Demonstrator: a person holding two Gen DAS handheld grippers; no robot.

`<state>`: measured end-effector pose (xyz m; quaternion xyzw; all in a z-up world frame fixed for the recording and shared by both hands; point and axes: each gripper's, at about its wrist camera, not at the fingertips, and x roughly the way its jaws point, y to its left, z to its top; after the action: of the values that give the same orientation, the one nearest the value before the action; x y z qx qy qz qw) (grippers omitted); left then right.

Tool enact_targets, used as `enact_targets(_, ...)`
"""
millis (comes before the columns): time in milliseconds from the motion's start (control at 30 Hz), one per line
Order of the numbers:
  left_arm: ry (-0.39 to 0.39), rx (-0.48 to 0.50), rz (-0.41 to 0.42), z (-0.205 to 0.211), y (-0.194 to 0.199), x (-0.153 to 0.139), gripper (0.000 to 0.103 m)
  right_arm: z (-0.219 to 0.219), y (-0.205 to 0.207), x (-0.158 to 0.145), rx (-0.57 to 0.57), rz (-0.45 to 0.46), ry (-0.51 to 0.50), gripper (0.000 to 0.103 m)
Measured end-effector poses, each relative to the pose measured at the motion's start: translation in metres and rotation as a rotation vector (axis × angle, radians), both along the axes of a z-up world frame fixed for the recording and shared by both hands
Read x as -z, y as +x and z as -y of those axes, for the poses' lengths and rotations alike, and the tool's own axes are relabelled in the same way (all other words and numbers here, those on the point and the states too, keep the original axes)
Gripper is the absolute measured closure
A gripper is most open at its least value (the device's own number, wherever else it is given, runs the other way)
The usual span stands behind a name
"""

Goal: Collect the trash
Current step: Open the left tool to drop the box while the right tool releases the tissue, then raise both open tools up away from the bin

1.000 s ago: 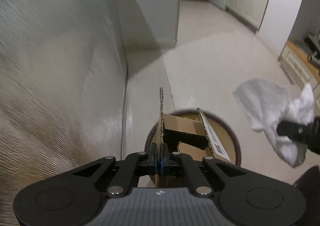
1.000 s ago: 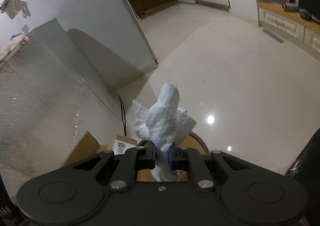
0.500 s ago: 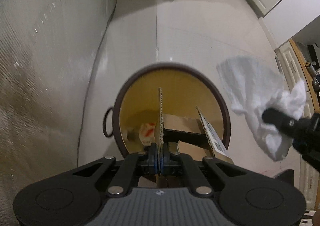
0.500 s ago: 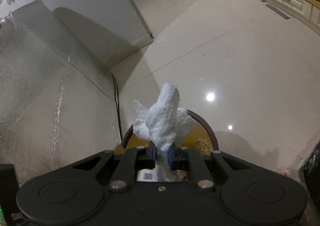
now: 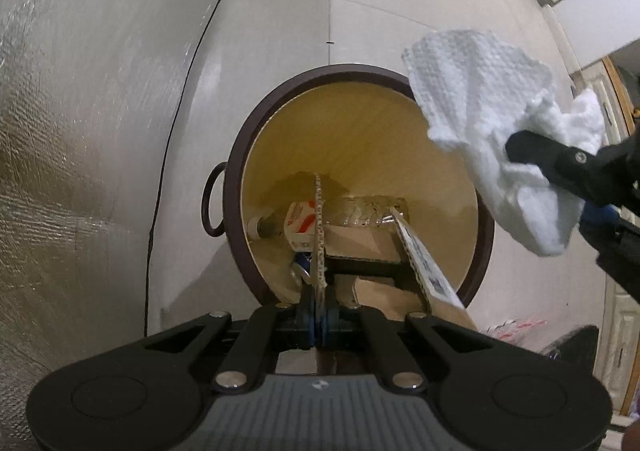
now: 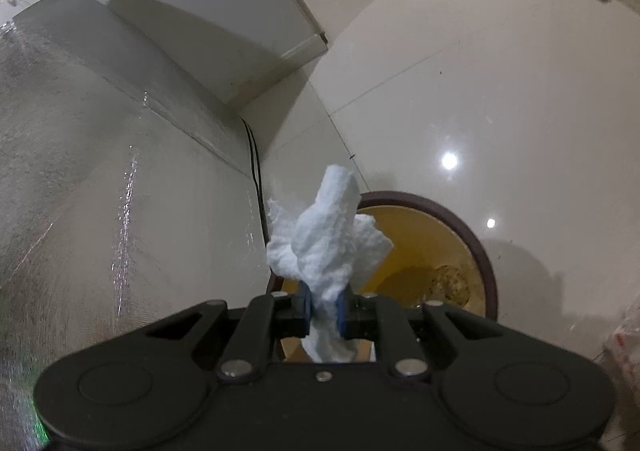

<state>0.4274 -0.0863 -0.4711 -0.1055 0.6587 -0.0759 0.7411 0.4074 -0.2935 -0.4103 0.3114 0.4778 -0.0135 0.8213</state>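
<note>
My left gripper (image 5: pixel 319 321) is shut on a flap of a brown cardboard box (image 5: pixel 362 247) and holds it over the mouth of a round bin (image 5: pixel 236 171) with a dark rim and yellow inside. A clear plastic bottle (image 5: pixel 360 211) lies at the bin's bottom. My right gripper (image 6: pixel 323 309) is shut on a crumpled white paper towel (image 6: pixel 326 239), just above the bin's near rim (image 6: pixel 482 251). The towel also shows in the left wrist view (image 5: pixel 492 123), right of the bin.
A silver foil-covered surface (image 5: pixel 80 131) rises at the left, with a black cable (image 5: pixel 176 123) along its edge. The bin stands on a glossy white tiled floor (image 6: pixel 480 91). A white cabinet (image 6: pixel 224 19) stands beyond. A plastic bag (image 5: pixel 516 327) lies right of the bin.
Both grippers have tilted down and closed in on the bin. The box now hangs inside its mouth and the bottle at the bottom has come into view. Both grips are unchanged.
</note>
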Motion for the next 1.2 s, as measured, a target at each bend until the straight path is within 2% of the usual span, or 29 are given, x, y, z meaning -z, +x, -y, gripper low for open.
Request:
enact_targets(133, -0.013, -0.022, -0.015, 0.000, 0.004, 0.003, 0.101, 0.003, 0.013, 0.016, 0.027, 0.001, 0.078, 0.090)
enact_targets(200, -0.015, -0.021, -0.016, 0.002, 0.005, 0.004, 0.101, 0.003, 0.022, 0.024, 0.020, 0.008, 0.077, 0.088)
enact_targets(333, -0.030, -0.014, -0.029, -0.002, 0.006, 0.008, 0.101, 0.004, 0.039, 0.038, 0.037, -0.020, 0.082, 0.066)
enact_targets(467, -0.032, -0.012, -0.031, 0.000, 0.012, 0.018, 0.100, 0.005, 0.044, 0.041, 0.021, -0.061, 0.081, 0.053)
enact_targets(567, -0.010, -0.020, -0.020, 0.002, 0.015, 0.022, 0.093, 0.005, 0.045, 0.041, 0.004, -0.072, 0.062, 0.052)
enact_targets(600, -0.006, -0.017, -0.017, 0.003, 0.015, 0.020, 0.088, 0.004, 0.046, 0.042, -0.002, -0.080, 0.051, 0.052)
enact_targets(633, -0.001, -0.011, -0.021, 0.004, 0.016, 0.020, 0.082, 0.004, 0.047, 0.042, -0.013, -0.089, 0.035, 0.052)
enact_targets(800, 0.011, 0.029, -0.011, 0.011, 0.016, 0.017, 0.067, 0.005, 0.048, 0.045, -0.093, -0.173, -0.073, 0.050)
enact_targets(967, 0.048, 0.062, 0.019, 0.011, 0.017, 0.010, 0.064, 0.006, 0.046, 0.046, -0.141, -0.219, -0.108, 0.050)
enact_targets(1200, 0.052, 0.073, 0.026, 0.010, 0.018, 0.005, 0.064, 0.004, 0.044, 0.049, -0.199, -0.255, -0.136, 0.050)
